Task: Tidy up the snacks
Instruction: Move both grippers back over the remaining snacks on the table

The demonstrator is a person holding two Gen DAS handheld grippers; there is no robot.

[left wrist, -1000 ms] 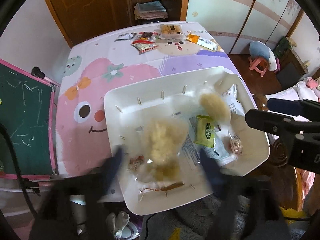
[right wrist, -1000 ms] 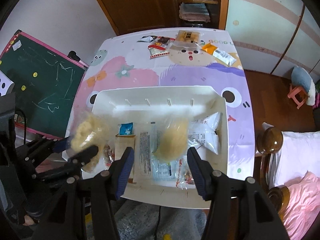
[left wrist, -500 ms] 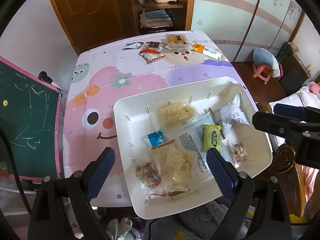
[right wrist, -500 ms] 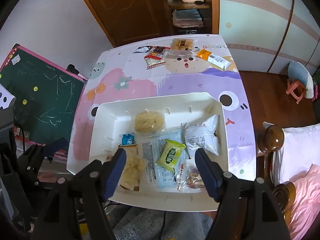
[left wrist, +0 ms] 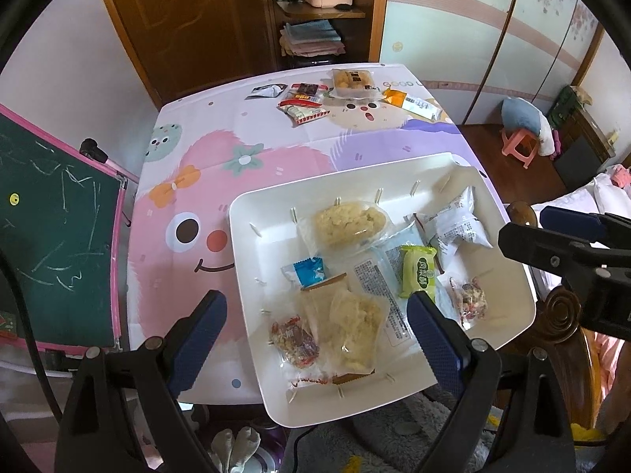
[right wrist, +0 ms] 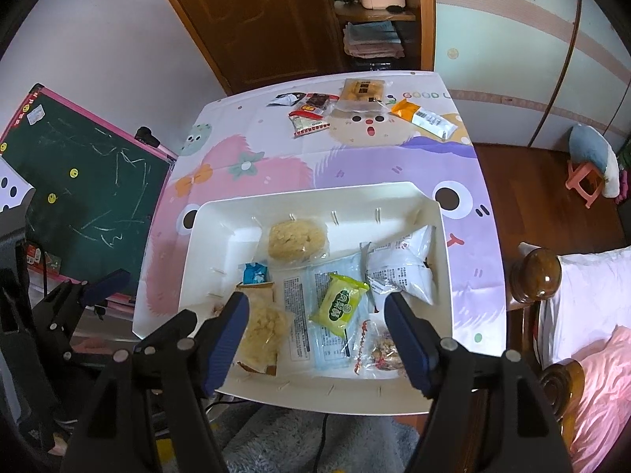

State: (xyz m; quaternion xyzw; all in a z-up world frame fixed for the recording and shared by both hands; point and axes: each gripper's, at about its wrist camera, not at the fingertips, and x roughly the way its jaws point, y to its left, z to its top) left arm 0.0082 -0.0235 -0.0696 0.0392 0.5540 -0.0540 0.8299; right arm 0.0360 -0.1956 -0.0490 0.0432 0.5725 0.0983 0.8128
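Both jaws are spread wide and pinch nothing: left gripper (left wrist: 315, 317), right gripper (right wrist: 315, 325). Snacks (right wrist: 341, 305) lie under them in the white tray (right wrist: 205, 244) on the counter (right wrist: 276, 165)

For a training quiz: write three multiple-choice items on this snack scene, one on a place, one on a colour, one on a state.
1. Where does the green snack packet lie?
A. in the white tray
B. on the chalkboard
C. at the table's far end

2. What colour are the gripper pads?
A. red
B. blue
C. yellow

3. How does the right gripper stand?
A. shut on a packet
B. open, holding nothing
C. out of view

Answers: 1 A, it rests on other packets inside the tray. 2 B, the pads are dark blue. 3 B, its jaws stand apart above the tray with nothing gripped.
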